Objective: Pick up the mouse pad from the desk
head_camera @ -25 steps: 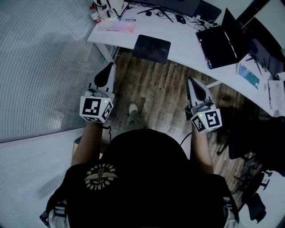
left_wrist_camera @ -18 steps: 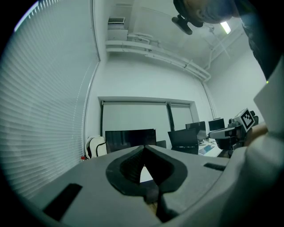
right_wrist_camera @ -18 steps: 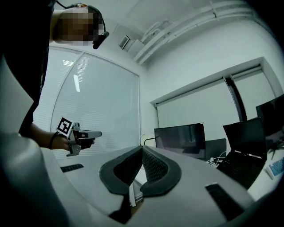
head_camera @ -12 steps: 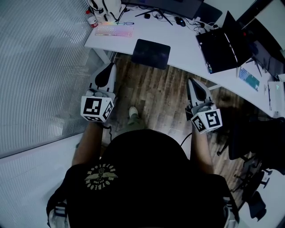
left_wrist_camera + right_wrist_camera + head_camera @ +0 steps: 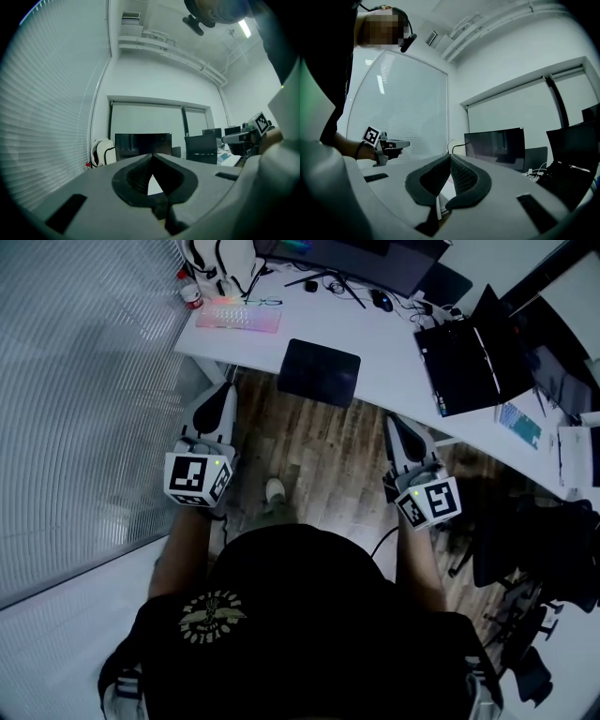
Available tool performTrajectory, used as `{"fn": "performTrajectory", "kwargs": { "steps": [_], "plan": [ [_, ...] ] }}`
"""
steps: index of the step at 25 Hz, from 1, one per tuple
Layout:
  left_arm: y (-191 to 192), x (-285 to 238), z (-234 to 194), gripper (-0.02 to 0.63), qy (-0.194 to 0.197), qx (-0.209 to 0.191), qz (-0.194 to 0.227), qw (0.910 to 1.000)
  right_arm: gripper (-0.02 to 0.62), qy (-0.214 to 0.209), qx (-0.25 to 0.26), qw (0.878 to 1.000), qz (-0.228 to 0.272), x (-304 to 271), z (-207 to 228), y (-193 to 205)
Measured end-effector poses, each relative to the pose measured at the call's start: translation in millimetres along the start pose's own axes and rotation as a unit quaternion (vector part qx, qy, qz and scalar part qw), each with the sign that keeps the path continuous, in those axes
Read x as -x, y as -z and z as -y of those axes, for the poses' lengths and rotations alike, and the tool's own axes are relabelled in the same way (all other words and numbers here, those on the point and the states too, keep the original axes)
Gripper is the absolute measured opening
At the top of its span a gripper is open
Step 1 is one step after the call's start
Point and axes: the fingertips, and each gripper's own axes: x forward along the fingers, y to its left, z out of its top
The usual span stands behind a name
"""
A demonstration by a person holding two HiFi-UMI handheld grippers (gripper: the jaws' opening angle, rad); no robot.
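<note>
The dark rectangular mouse pad (image 5: 320,371) lies at the front edge of the white desk (image 5: 394,343), overhanging it a little. My left gripper (image 5: 223,396) is held level over the wooden floor, short of the desk's left corner, jaws shut with nothing between them. My right gripper (image 5: 395,427) is also level and shut, empty, below the desk edge to the right of the pad. In the left gripper view the shut jaw tips (image 5: 152,155) point toward a monitor (image 5: 143,146). In the right gripper view the shut tips (image 5: 450,157) point at the monitor (image 5: 494,147).
On the desk are a backlit keyboard (image 5: 238,318), a white headset or bag (image 5: 217,259), a mouse (image 5: 382,301) with cables, an open black laptop (image 5: 469,348) and a monitor (image 5: 366,254). A glass partition (image 5: 84,381) stands at left; black chairs (image 5: 534,540) at right.
Both grippers have moved forward toward the desk together with the person; the desk and mouse pad sit closer to the jaw tips. Both stay shut.
</note>
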Motion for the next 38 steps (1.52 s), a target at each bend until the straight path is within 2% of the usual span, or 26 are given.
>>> {"fn": "performTrajectory", "kwargs": {
  "steps": [4,6,9,21,30,38],
  "plan": [
    [13.3,-23.8,-17.4,0.008,0.001,0.011,-0.016,0.9998,0.001,0.002,-0.002,1.000,-0.001,-25.8,9.7,1.4],
    [17.0,-34.2,-16.9,0.008,0.014,0.011,-0.018,0.9997,0.001,0.008,-0.006,1.000,-0.002,-34.3,14.0,4.6],
    [14.5,-48.8,-20.4,0.008,0.032,0.004,-0.019,0.9993,0.000,0.016,-0.012,1.000,-0.006,-47.8,20.0,6.3],
    [14.5,-100.9,-78.3,0.008,0.064,0.022,-0.019,0.9975,0.002,0.049,0.006,0.999,-0.004,-114.4,39.2,-15.8],
    [57.4,-131.0,-91.5,0.008,0.081,0.042,-0.054,0.9944,0.002,0.087,-0.034,0.994,-0.054,-110.9,68.4,30.9],
    [98.5,-156.1,-82.6,0.008,0.084,0.068,-0.092,0.9899,0.025,0.078,-0.087,0.987,-0.112,-114.0,101.9,94.3]
  ]
}}
